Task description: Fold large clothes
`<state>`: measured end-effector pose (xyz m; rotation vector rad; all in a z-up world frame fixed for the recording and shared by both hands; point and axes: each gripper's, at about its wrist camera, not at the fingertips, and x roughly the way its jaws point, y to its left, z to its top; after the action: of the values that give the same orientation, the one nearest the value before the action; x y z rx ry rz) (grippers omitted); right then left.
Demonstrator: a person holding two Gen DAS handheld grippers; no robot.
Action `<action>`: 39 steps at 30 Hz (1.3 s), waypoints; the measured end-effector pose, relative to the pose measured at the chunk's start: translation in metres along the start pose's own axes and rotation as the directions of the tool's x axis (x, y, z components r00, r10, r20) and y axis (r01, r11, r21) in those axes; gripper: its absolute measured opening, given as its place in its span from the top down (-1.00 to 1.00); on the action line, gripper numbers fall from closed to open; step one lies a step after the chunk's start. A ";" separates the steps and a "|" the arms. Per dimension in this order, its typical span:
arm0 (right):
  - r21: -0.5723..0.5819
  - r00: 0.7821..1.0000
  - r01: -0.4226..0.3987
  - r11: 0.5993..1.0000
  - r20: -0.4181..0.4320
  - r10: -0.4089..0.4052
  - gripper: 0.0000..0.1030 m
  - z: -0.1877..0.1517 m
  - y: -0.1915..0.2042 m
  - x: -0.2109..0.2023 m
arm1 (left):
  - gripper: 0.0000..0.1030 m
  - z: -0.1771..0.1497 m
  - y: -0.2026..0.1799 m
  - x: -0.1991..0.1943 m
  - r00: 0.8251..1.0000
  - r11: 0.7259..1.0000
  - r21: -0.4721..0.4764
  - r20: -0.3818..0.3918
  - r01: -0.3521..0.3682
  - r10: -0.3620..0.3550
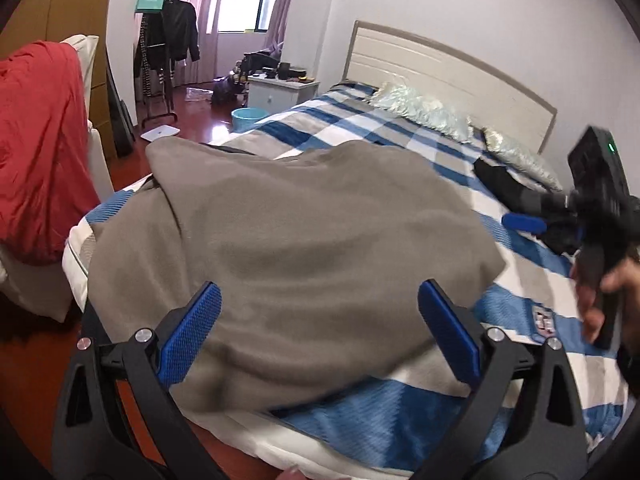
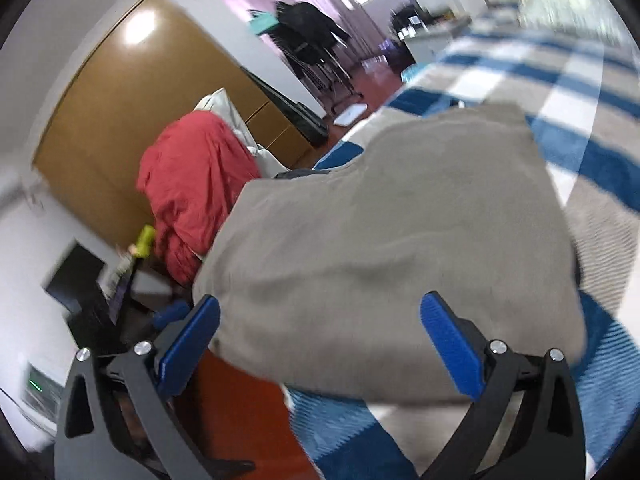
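A large grey-brown garment [image 1: 304, 240] lies folded in a thick pad on the near corner of the bed; it also shows in the right wrist view [image 2: 400, 248]. My left gripper [image 1: 320, 332] is open and empty, its blue pads [image 1: 192, 332] spread just above the garment's near edge. My right gripper [image 2: 320, 344] is open and empty, hovering over the garment's near edge; that view is blurred. The right gripper also shows at the right of the left wrist view [image 1: 524, 222], held in a hand above the bed.
The bed has a blue, white and grey checked cover [image 1: 360, 120], pillows [image 1: 424, 110] and a dark item [image 1: 504, 184] near the headboard. A red cloth [image 1: 40, 140] drapes a chair at left. A clothes rack [image 1: 168, 48], nightstand [image 1: 280, 92] and blue basin [image 1: 248, 117] stand beyond.
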<state>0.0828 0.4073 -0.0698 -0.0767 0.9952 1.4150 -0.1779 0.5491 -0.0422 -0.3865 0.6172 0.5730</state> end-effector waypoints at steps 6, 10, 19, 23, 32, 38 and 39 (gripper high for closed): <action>-0.178 0.999 0.051 0.983 0.016 -0.049 -0.91 -0.048 0.034 -0.025 | -0.87 -0.016 -0.029 -0.024 1.000 1.000 -0.004 -0.007 0.013 -0.013; -0.201 0.999 0.048 0.979 0.021 -0.045 -0.91 -0.057 0.041 -0.032 | -0.87 -0.026 -0.045 -0.033 1.000 1.000 0.002 -0.003 0.026 -0.026; -0.185 0.996 0.089 0.979 0.029 -0.086 -0.91 -0.062 0.039 -0.039 | -0.87 -0.027 -0.064 -0.043 1.000 0.999 0.024 0.020 -0.023 0.022; -0.185 0.995 0.101 0.977 0.037 -0.096 -0.91 -0.062 0.037 -0.041 | -0.87 -0.025 -0.065 -0.042 0.999 0.999 0.032 0.024 -0.034 0.033; -0.217 0.993 0.115 0.969 0.031 -0.111 -0.91 -0.062 0.043 -0.026 | -0.87 -0.022 -0.057 -0.038 0.997 0.998 0.021 0.032 -0.065 0.065; -0.228 0.993 0.114 0.967 0.037 -0.109 -0.91 -0.058 0.049 -0.021 | -0.87 -0.019 -0.051 -0.037 0.996 0.996 0.015 0.032 -0.084 0.083; -0.226 0.993 0.115 0.967 0.039 -0.109 -0.91 -0.058 0.049 -0.021 | -0.87 -0.019 -0.049 -0.038 0.996 0.996 0.013 0.034 -0.084 0.084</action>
<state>0.0152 0.3679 -0.0682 -0.2792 0.7912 1.4176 -0.1815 0.4866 -0.0244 -0.3377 0.6072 0.6540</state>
